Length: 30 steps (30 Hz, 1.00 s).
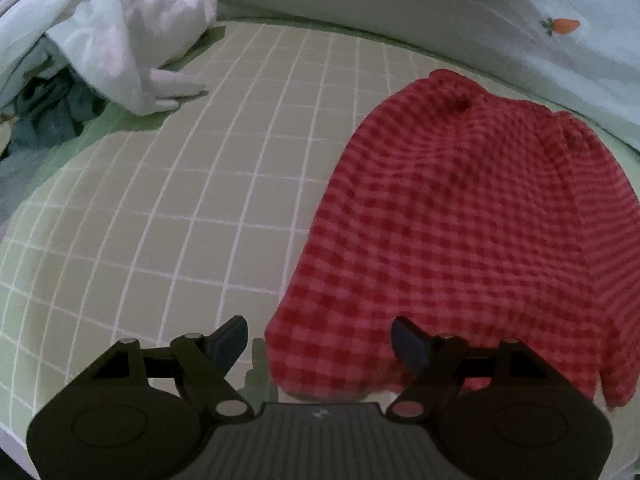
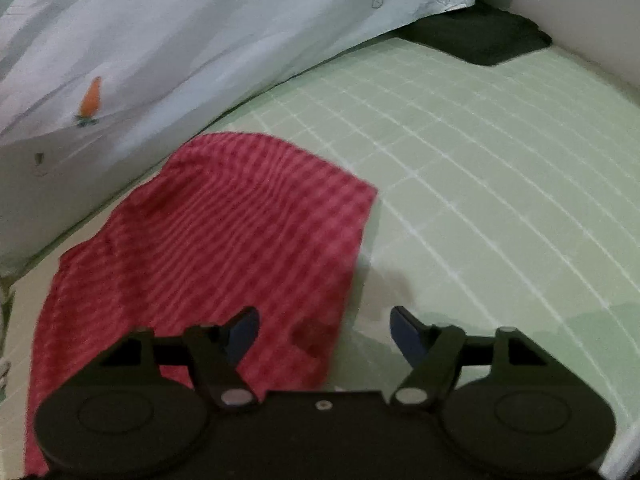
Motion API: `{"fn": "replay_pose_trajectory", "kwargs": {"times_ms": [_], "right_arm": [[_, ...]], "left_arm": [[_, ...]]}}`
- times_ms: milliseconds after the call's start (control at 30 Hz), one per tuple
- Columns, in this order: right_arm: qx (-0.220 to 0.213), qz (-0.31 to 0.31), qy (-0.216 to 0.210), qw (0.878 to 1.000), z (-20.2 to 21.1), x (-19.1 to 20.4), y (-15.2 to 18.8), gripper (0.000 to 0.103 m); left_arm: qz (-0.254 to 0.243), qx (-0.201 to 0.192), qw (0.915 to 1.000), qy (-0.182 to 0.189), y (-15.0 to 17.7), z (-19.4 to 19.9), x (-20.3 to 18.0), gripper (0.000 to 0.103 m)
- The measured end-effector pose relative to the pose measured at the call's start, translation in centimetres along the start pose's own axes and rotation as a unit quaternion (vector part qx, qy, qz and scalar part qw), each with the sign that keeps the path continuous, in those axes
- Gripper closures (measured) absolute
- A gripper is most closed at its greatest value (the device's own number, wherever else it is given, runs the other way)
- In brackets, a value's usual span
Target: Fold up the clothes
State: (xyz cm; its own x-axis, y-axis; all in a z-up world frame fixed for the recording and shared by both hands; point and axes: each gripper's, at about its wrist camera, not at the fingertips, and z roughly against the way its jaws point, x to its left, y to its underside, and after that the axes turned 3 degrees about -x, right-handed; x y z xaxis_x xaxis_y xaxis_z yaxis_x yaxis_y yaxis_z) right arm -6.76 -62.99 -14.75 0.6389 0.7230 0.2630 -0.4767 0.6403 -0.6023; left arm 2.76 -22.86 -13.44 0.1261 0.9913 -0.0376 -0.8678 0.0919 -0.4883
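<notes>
- My left gripper (image 1: 320, 344) has its jaws spread wide with nothing pinched; the near left corner of the red checked cloth (image 1: 460, 232) lies below and between them, untouched as far as I can see.
- My right gripper (image 2: 324, 334) is spread as well and empty, straddling the cloth's right edge, one finger over the fabric and the other over the bare mat.
- The cloth lies on the green mat (image 1: 180, 200) as a rough, partly folded rectangle, its far end close to the pale sheet with a carrot print (image 2: 160, 60).
- What worries me: the near edge looks doubled, so jaws closing here might catch only the top layer and peel the fold open (or drag the mat's surface up with it).
- A second risk: the two corners picked up unevenly would leave the next fold skewed, since this weave looks limp and will sag between grips.
- The right wrist view is smeared, so I cannot judge exactly where that edge sits.
- The cloth looks a soft, thin gingham weave with gentle ripples; the mat is flat, ruled in a white grid.
- Further out, a crumpled white garment (image 1: 132, 40) is heaped at far left, and a dark folded item (image 2: 480, 36) sits at the far right corner.
</notes>
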Motion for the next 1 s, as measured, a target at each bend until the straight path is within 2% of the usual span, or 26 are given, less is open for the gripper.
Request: {"fn": "replay_pose_trajectory", "kwargs": {"times_ms": [100,167,200,267,300,400,500,633,700,767,800,867,933,1000], "right_arm": [[-0.003,0.002,0.012,1.000,-2.4,0.0,-1.3,0.035],[0.000,0.006,0.024,1.000,-3.3,0.4,-1.8,0.041],[0.002,0.015,0.026,1.000,-3.5,0.6,-2.2,0.048],[0.004,0.046,0.035,0.998,-4.0,1.9,-2.6,0.101],[0.002,0.065,0.039,0.997,-4.2,2.6,-2.7,0.102],[-0.043,0.171,0.044,0.983,-3.1,6.7,-2.6,0.102],[-0.077,0.290,0.013,0.954,-1.5,12.0,-0.9,0.102],[-0.042,0.379,-0.054,0.923,-2.4,17.0,3.1,0.100],[0.003,0.356,-0.066,0.932,-3.7,17.4,4.4,0.097],[0.023,0.328,-0.064,0.942,-3.9,17.0,4.8,0.078],[0.021,0.318,-0.067,0.945,-3.5,16.7,4.7,0.073],[0.010,0.301,-0.075,0.951,-2.2,15.8,4.0,0.054],[-0.012,0.272,-0.072,0.960,-1.2,14.7,2.6,0.045],[-0.025,0.235,-0.062,0.970,-1.1,13.4,0.9,0.042]], "left_arm": [[0.001,0.000,1.0000,0.000,-0.5,-0.7,-0.1,0.023],[0.000,0.005,1.0000,-0.005,-0.8,-0.9,-0.3,0.023],[-0.002,0.004,1.0000,-0.004,-0.9,-1.0,-0.4,0.023],[-0.007,0.005,1.0000,-0.001,-0.9,-1.3,-0.3,0.022],[-0.006,0.007,1.0000,-0.002,-0.9,-1.6,-0.1,0.022],[0.002,0.010,0.9999,0.000,-1.3,-2.2,0.3,0.022],[0.006,0.010,0.9999,0.005,-1.7,-2.5,0.7,0.022],[0.003,0.008,0.9999,0.005,-2.3,-3.1,1.0,0.022],[0.000,0.011,0.9999,0.007,-2.4,-3.5,1.1,0.021],[-0.014,0.011,0.9998,0.008,-2.5,-3.6,0.8,0.021],[-0.022,0.011,0.9997,0.008,-2.4,-3.6,0.6,0.021],[-0.037,0.010,0.9992,0.006,-2.3,-3.7,0.3,0.017],[-0.048,0.010,0.9988,0.003,-2.3,-3.9,0.1,0.014],[-0.053,0.011,0.9985,0.000,-2.3,-4.1,-0.1,0.011]]}}
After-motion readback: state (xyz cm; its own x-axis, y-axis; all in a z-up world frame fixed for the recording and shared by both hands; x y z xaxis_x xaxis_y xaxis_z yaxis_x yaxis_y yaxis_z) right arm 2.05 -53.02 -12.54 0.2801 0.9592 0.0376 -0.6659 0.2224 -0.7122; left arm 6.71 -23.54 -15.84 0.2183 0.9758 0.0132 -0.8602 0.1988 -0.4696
